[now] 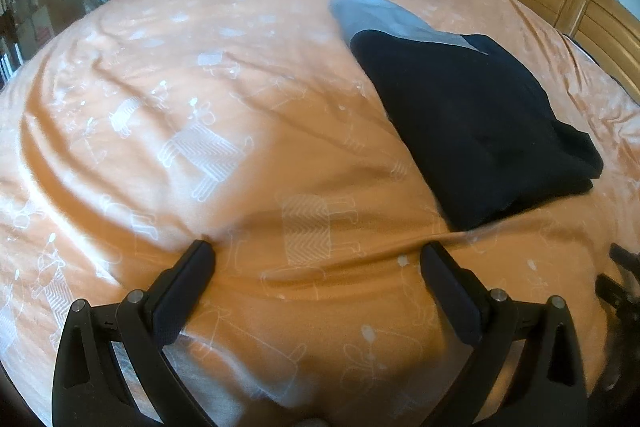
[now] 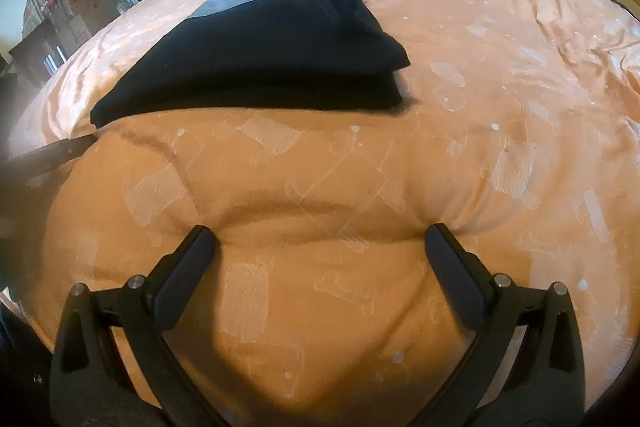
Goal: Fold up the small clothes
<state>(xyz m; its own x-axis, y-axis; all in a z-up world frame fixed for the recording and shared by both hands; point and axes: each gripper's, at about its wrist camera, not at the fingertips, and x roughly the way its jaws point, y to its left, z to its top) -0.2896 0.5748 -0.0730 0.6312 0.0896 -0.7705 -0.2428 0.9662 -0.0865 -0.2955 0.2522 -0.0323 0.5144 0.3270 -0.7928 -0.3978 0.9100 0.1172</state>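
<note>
Folded dark navy garment (image 1: 476, 123) with a grey panel at its far end, lying flat on the orange bedspread (image 1: 200, 147). Left gripper (image 1: 316, 259) just short of the garment's near edge, spread wide, empty. Right gripper (image 2: 320, 239) likewise near it, gaping, pressing only bedspread. Probably soft, light, limp, prone to unfolding; best pinched at near corners through all layers.
</note>
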